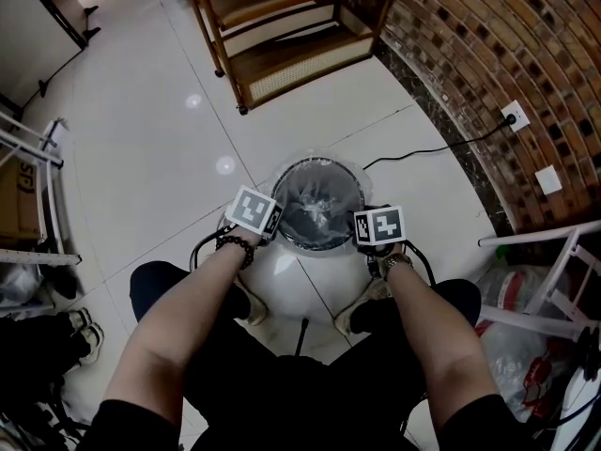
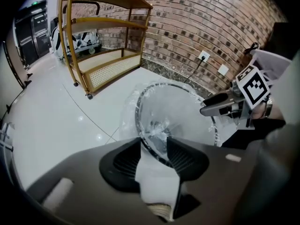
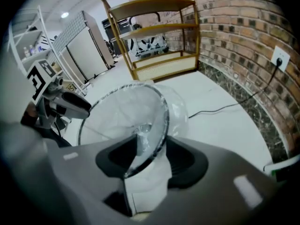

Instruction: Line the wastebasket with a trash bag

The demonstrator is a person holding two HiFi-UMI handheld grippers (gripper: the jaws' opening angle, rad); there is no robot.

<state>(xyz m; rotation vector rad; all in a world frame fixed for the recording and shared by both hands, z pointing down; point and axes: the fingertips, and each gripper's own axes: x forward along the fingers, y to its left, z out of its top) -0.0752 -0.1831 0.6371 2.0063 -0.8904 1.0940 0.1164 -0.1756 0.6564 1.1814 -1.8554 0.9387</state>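
Note:
A round white wastebasket (image 1: 282,275) with a black rim (image 1: 315,161) stands on the floor between the person's feet. A clear trash bag (image 1: 315,212) lies inside it, and its film spills over the rim (image 2: 140,104). My left gripper (image 1: 279,227) sits at the rim's left side, my right gripper (image 1: 362,235) at its right side. In the left gripper view the left gripper (image 2: 154,146) is open, with rim and bunched film (image 2: 157,125) between its jaws. In the right gripper view the right gripper (image 3: 145,153) is open astride the rim (image 3: 161,121) and bag film (image 3: 140,130).
A wooden shelf unit (image 1: 291,26) stands behind the bin, beside a brick wall (image 1: 488,54). A black cable (image 1: 423,151) runs from a wall outlet (image 1: 514,116) toward the bin. A white rack (image 1: 554,271) and filled plastic bags (image 1: 512,336) are at right; shoes (image 1: 80,332) at left.

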